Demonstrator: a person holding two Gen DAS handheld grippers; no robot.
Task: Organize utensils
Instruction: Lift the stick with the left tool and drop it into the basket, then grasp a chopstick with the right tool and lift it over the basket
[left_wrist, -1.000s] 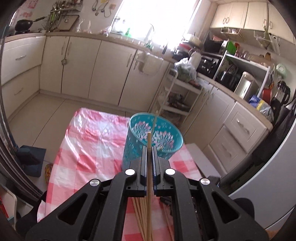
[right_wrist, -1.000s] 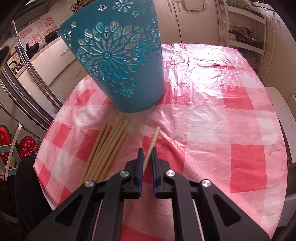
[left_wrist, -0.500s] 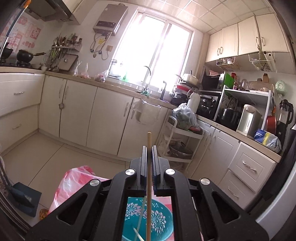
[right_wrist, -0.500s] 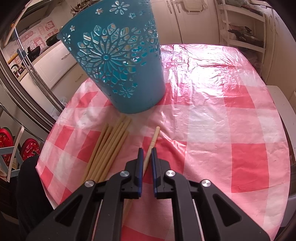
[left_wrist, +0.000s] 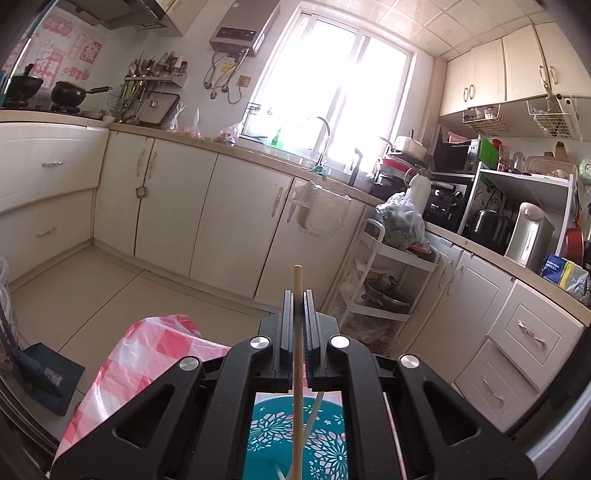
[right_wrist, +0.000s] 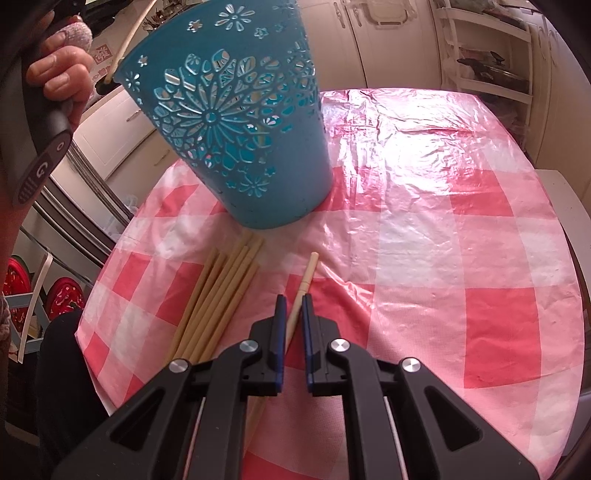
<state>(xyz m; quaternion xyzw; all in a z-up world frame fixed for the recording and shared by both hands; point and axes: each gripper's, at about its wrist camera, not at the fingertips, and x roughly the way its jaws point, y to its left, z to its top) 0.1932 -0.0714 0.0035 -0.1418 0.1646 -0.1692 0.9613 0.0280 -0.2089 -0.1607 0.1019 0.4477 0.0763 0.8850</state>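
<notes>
Jaws of left gripper (left_wrist: 297, 295) clamp 1 chopstick (left_wrist: 297, 354) above teal basket (left_wrist: 295, 439). Right gripper (right_wrist: 292, 301), jaws narrow, grips 1 single chopstick (right_wrist: 304, 280) lying on table (right_wrist: 424, 266) near its front-left edge.

Only readable mark — a "G" logo on the black handle (right_wrist: 40, 170), far left of the fingers. Blue packet (left_wrist: 556, 266) print and pink wall decals (left_wrist: 55, 55) — illegible.
</notes>
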